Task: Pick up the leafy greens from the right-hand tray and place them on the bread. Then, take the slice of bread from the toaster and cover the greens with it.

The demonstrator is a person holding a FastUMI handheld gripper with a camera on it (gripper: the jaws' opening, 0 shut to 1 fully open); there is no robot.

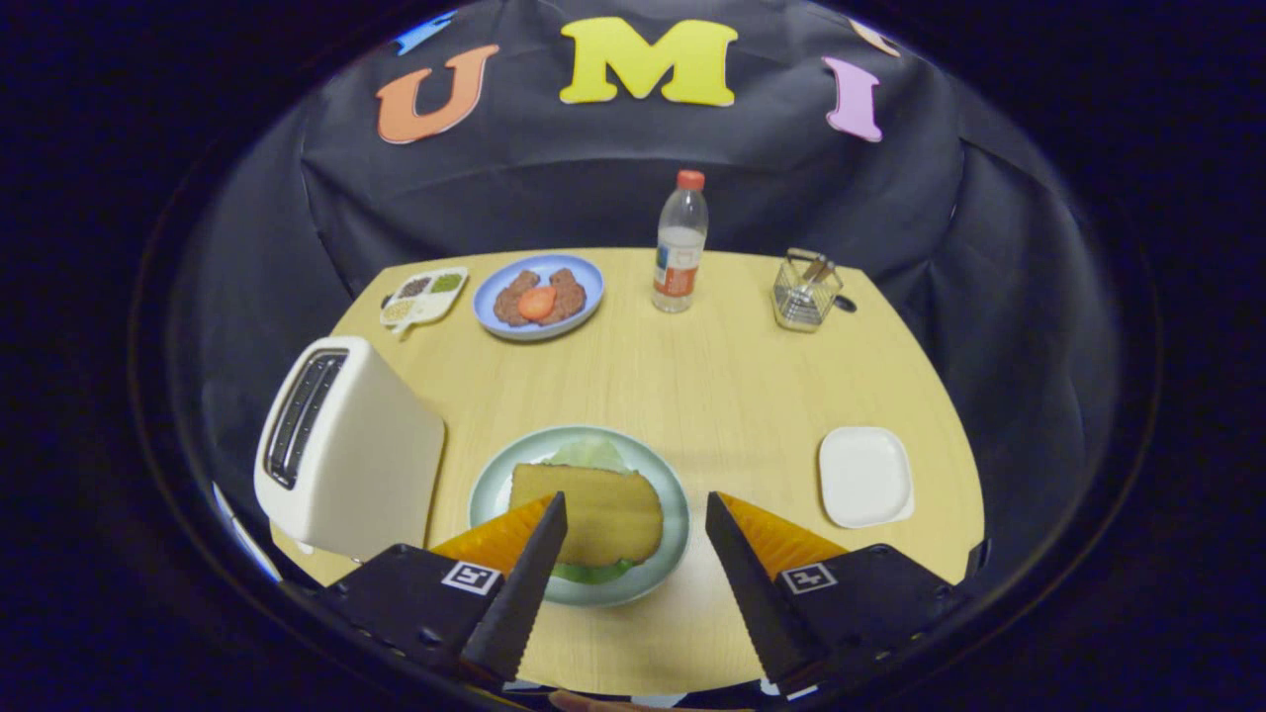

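even, soft overhead light on the wooden table (pixel 712 376); faint shadows beside the toaster (pixel 346 450) and water bottle (pixel 679 242). strong fisheye bending toward the edges; centre sharp, fingers slightly soft.

White toaster (pixel 346 450), golden bread slice (pixel 593 509), green greens (pixel 591 455).

On the table I count one toaster (pixel 341 450), one water bottle (pixel 679 245), one wire basket (pixel 806 292), two round plates (pixel 539 297) (pixel 673 514), two small trays (pixel 423 297) (pixel 864 477) and one bread slice (pixel 598 512).
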